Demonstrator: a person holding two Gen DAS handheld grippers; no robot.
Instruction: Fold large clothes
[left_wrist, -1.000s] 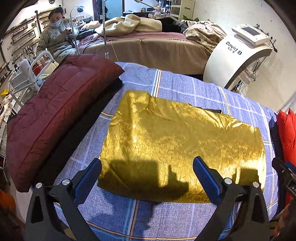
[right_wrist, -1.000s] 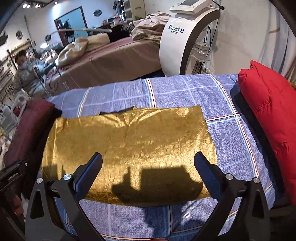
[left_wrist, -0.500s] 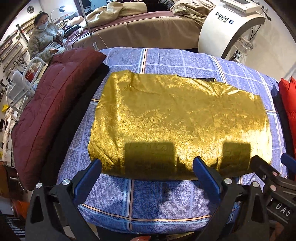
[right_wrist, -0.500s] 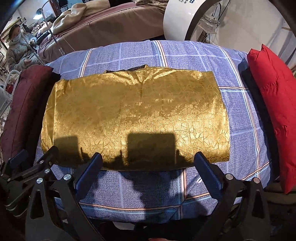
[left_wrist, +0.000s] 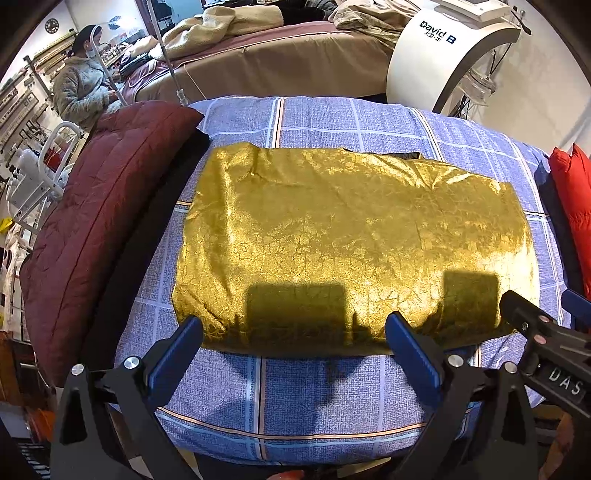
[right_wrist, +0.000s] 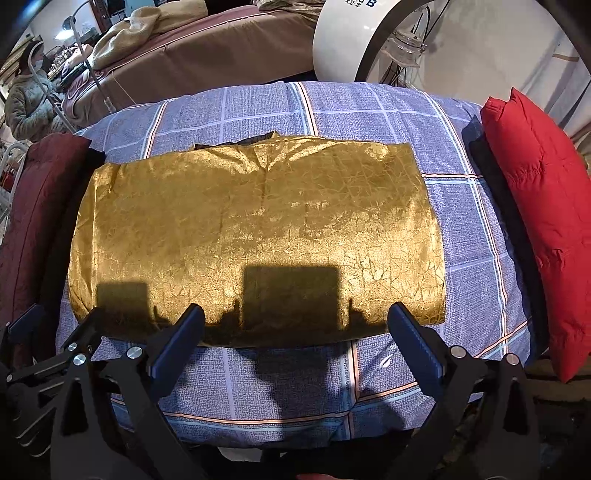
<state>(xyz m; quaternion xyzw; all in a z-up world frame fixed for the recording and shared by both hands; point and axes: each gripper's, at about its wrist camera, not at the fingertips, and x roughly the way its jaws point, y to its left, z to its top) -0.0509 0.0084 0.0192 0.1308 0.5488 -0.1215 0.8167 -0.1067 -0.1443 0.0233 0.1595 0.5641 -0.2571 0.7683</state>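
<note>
Left claw (left_wrist: 293, 339): yours gapes wide, gripping nothing, at the garment's near edge.
Right claw (right_wrist: 295, 334): likewise spread, empty.
Gold garment (left_wrist: 351, 236): folded flat mid-bed on the checked bedspread (left_wrist: 295, 398).

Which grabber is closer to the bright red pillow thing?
The right gripper. It sits at the gold cloth's near edge toward the red padded garment. The left gripper is further over, toward the maroon one.
</note>
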